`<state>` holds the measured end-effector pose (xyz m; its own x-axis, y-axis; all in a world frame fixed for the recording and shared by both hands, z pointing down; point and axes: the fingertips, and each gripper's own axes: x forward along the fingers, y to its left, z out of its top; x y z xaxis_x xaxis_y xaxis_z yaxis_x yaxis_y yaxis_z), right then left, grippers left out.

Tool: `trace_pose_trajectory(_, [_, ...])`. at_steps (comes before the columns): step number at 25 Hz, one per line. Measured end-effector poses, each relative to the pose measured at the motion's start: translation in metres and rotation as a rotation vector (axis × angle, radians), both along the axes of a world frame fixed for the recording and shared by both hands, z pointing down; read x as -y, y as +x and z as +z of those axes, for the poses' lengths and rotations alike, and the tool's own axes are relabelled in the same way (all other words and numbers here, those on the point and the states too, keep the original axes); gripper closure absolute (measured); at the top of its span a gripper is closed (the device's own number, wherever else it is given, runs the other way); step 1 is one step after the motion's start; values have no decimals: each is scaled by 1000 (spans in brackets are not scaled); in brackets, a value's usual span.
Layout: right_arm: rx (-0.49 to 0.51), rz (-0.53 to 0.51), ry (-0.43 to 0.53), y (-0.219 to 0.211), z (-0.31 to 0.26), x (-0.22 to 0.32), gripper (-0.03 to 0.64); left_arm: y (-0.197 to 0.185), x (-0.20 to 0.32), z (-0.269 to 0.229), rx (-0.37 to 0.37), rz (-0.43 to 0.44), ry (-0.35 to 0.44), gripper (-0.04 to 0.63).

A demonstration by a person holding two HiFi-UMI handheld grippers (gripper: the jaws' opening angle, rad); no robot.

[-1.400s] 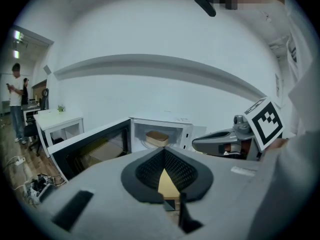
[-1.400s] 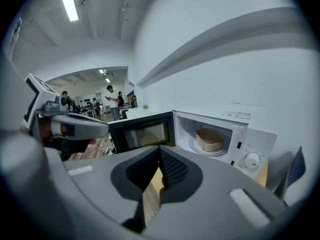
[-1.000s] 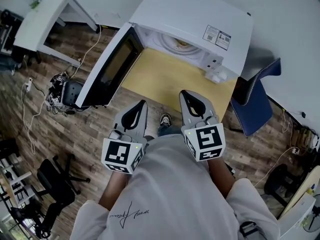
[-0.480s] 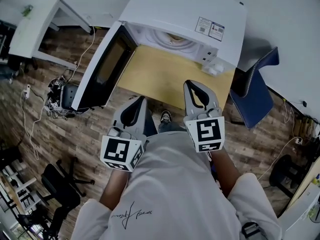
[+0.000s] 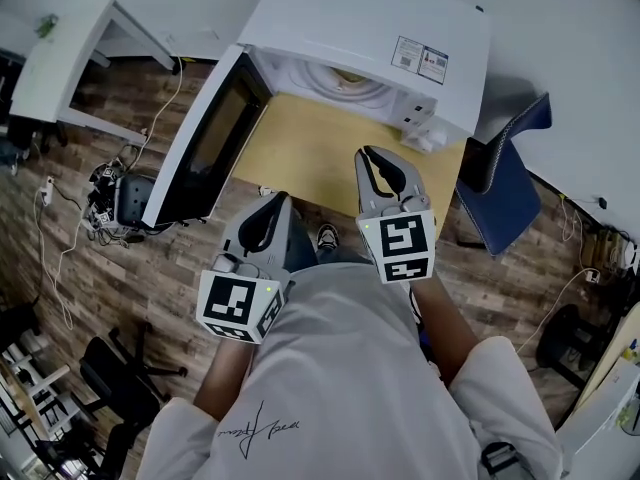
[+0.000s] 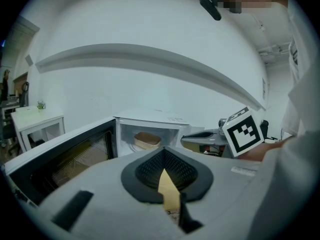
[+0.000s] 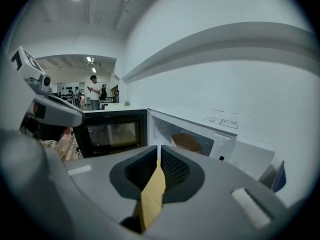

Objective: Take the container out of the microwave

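The white microwave point(image 5: 370, 38) stands on a tan table point(image 5: 310, 158) with its door point(image 5: 205, 138) swung open to the left. Inside, on the turntable, sits a tan oval container point(image 5: 350, 76), also visible in the left gripper view point(image 6: 146, 140) and the right gripper view point(image 7: 186, 142). My left gripper point(image 5: 284, 200) point(image 6: 163, 149) hangs shut at the table's near edge, holding nothing. My right gripper point(image 5: 367, 155) point(image 7: 158, 147) is over the table, pointing at the microwave's mouth. Its jaws are opening, a narrow slit shows between them, and nothing is in it. Both grippers are well short of the container.
A blue chair point(image 5: 505, 198) stands right of the table. A white desk point(image 5: 60, 58) and tangled cables point(image 5: 110, 188) lie to the left, and a black office chair point(image 5: 120, 378) sits on the wooden floor. People stand far off point(image 7: 94, 91).
My right gripper has shifted left and forward toward the microwave, and its jaws have parted a little. The left gripper has stayed where it was.
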<state>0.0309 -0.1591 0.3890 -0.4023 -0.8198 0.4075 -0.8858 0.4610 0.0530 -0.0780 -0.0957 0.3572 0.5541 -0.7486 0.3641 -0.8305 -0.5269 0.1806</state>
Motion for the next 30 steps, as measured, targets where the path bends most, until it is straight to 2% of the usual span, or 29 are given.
trace_pose_trajectory(11, [-99, 2, 6, -12, 14, 43, 572, -9, 17, 2, 0, 24, -19, 600])
trace_pose_trajectory(30, [-350, 17, -5, -15, 57, 100, 558, -32, 33, 9, -5, 21, -53, 600])
